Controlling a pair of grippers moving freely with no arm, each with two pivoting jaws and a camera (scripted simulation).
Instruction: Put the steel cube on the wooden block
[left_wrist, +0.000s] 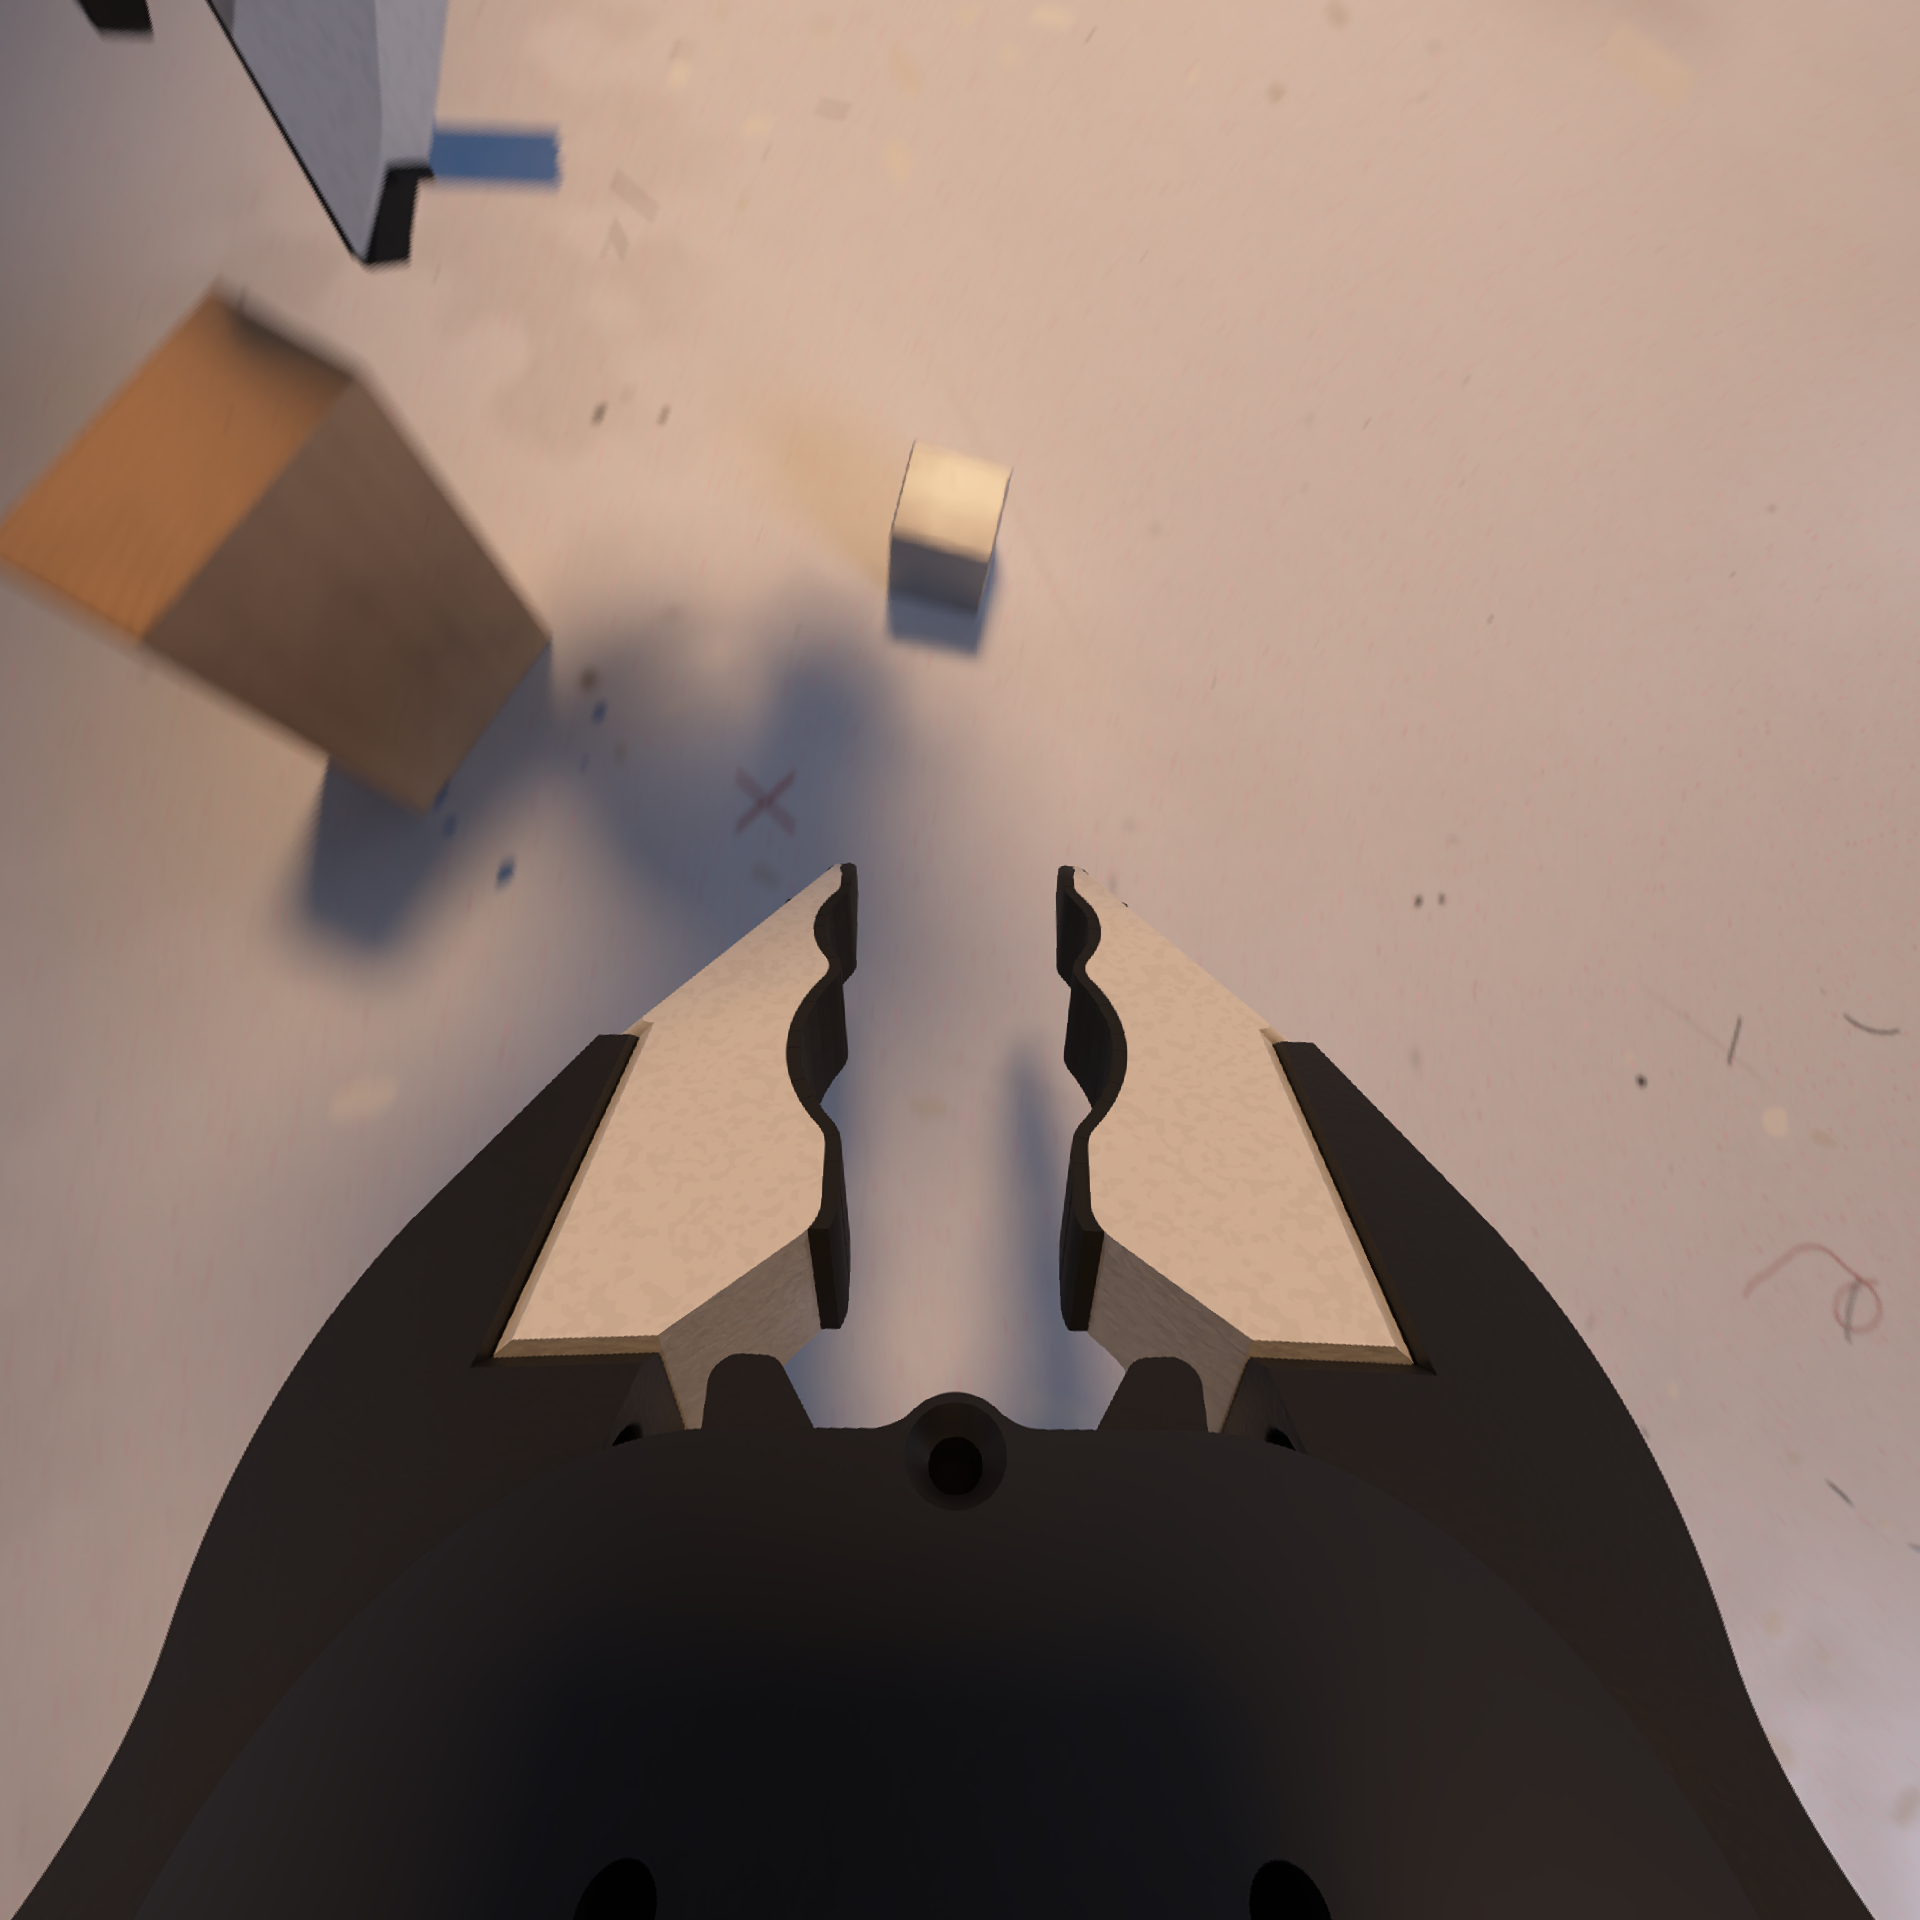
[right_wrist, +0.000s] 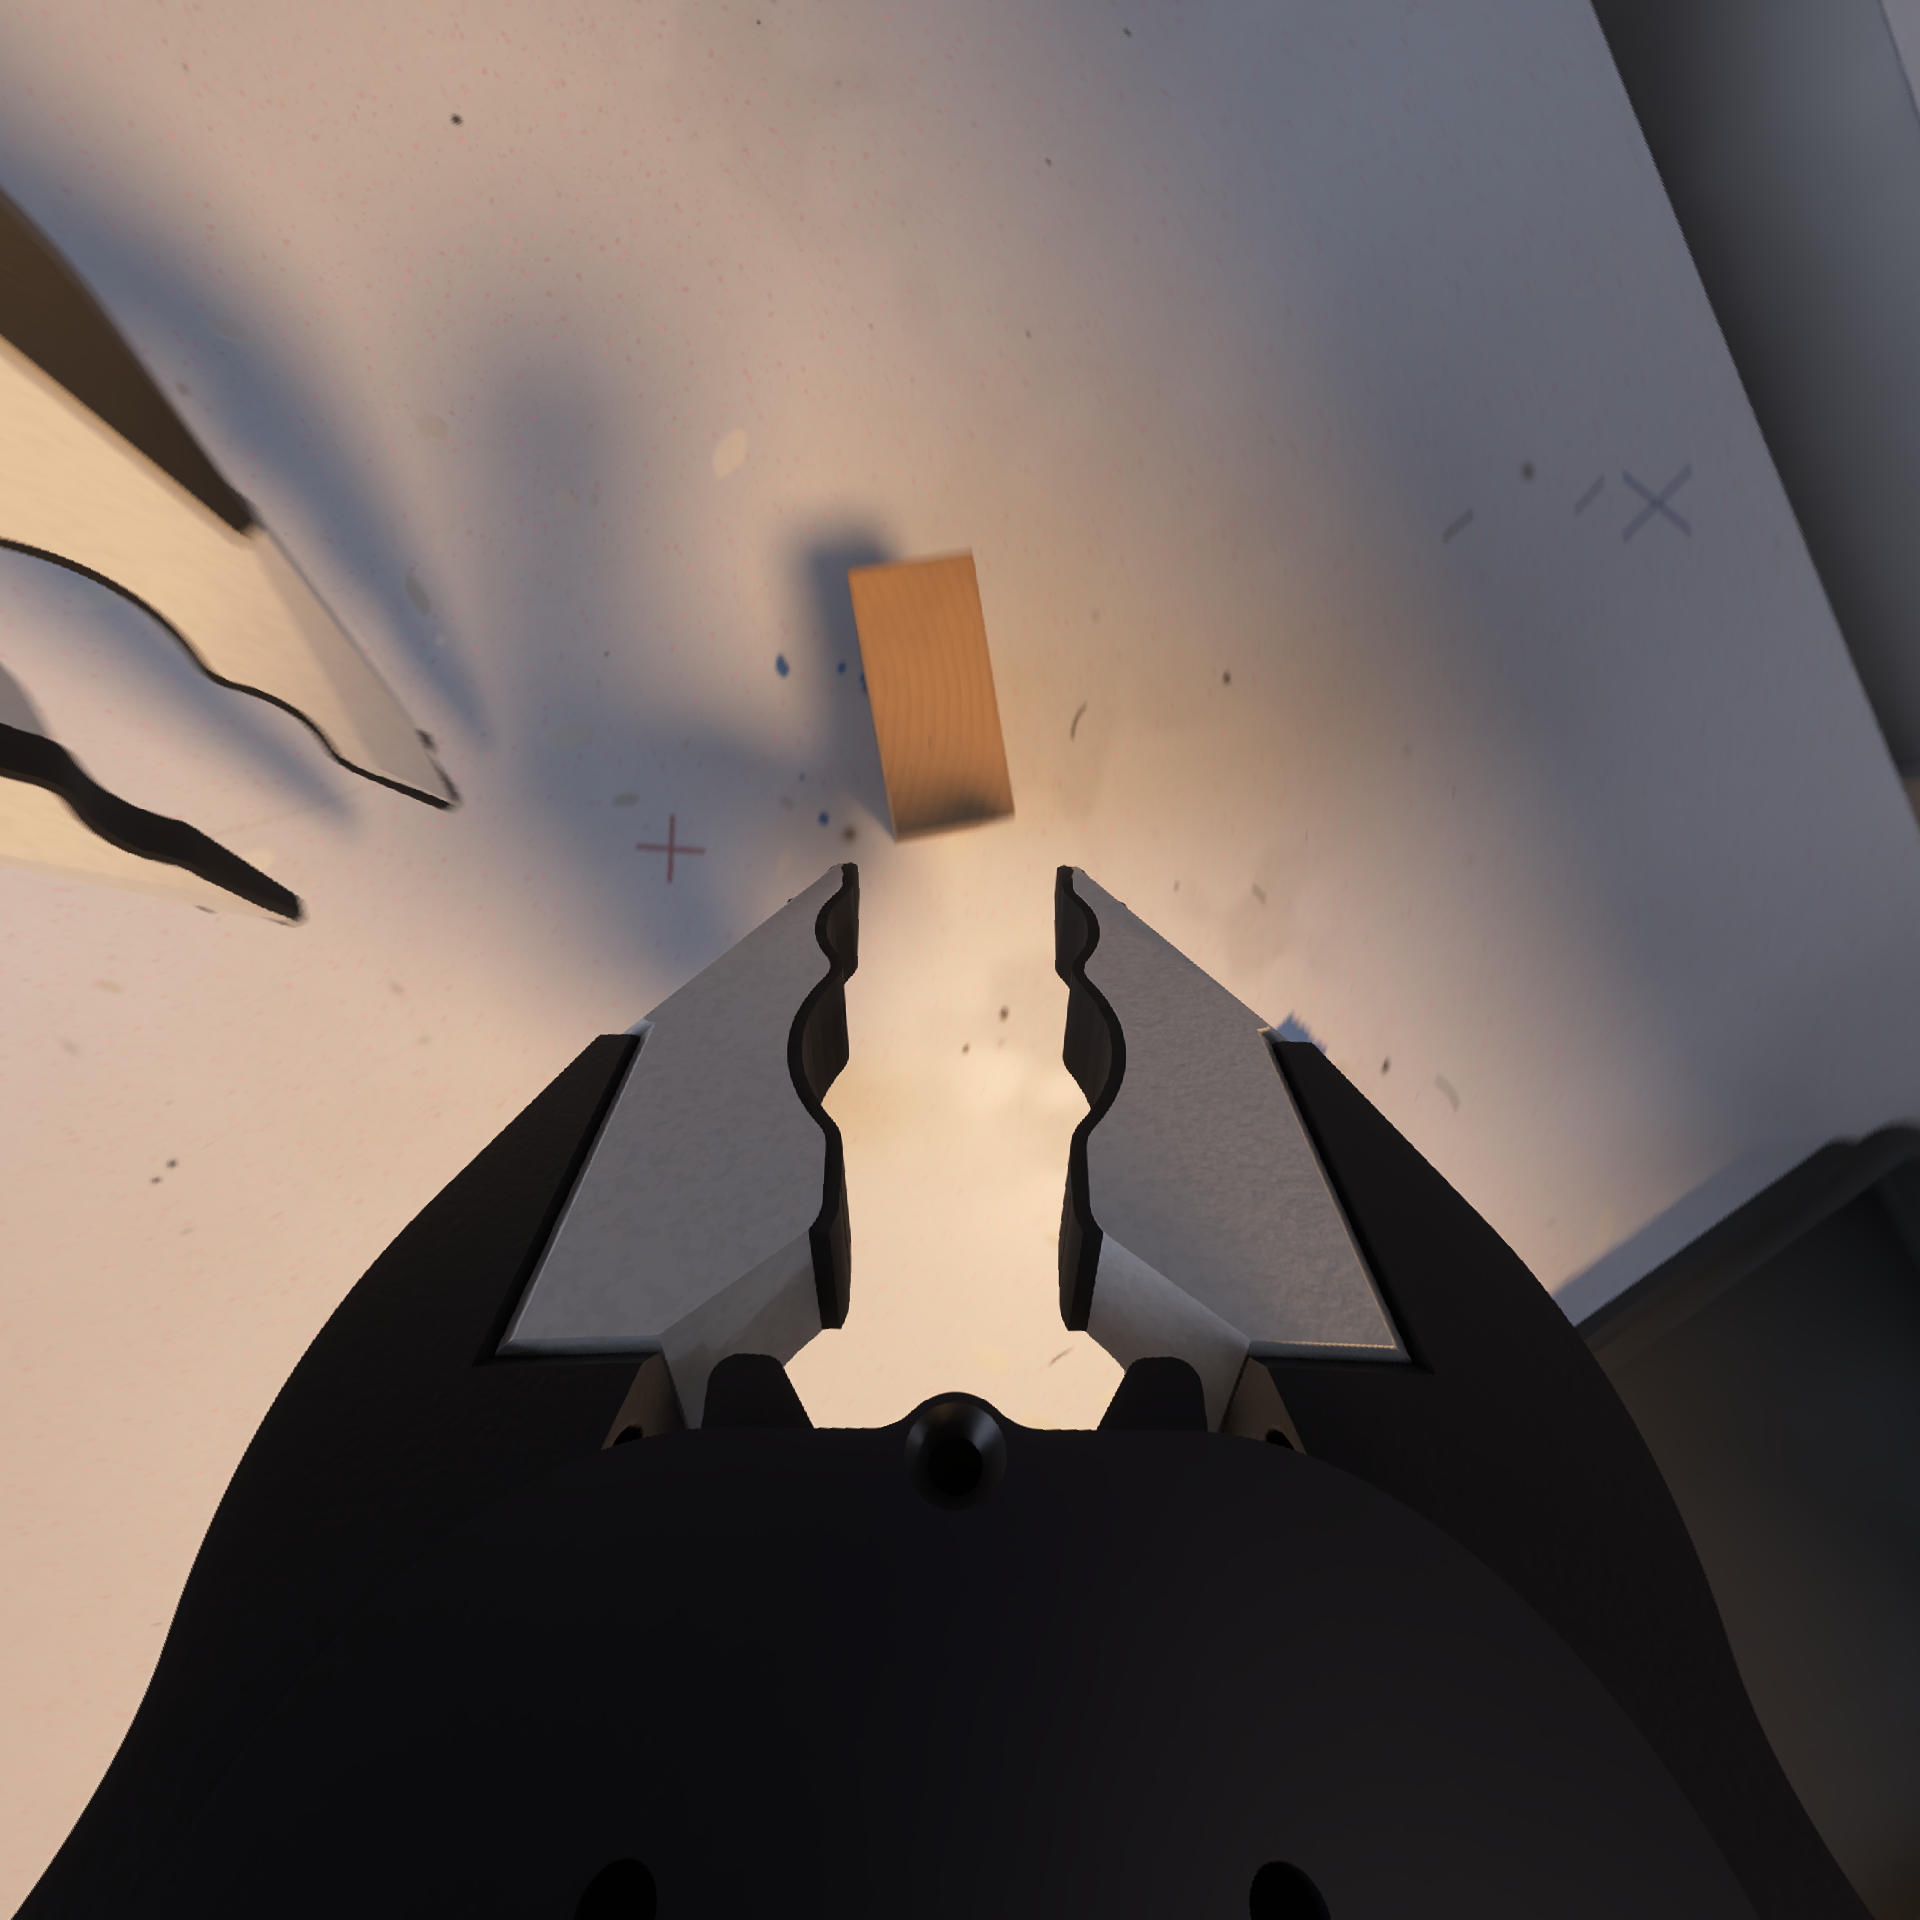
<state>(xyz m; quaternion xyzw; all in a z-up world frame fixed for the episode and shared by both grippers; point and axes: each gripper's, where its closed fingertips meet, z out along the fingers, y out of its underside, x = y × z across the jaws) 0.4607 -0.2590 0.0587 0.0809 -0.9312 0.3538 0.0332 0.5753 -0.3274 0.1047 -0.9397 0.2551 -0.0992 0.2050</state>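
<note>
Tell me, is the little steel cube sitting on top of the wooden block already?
No, the steel cube sits on the table, apart from the wooden block.

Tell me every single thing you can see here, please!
steel cube: one, pale grey-white, alone on the table ahead of the left hand-held gripper, seen only in the left wrist view.
wooden block: one, orange-brown, on the table just ahead of the right hand-held gripper; apart from the cube.
table: one, pale beige, speckled, with small pen crosses and scribbles.
dark grey shapes: at the right edge of the right wrist view; cannot tell what they are.
left hand-held gripper: one, black with pale fingers, open, holding nothing, above the table.
right hand-held gripper: one, black with grey fingers, open, holding nothing.
</note>
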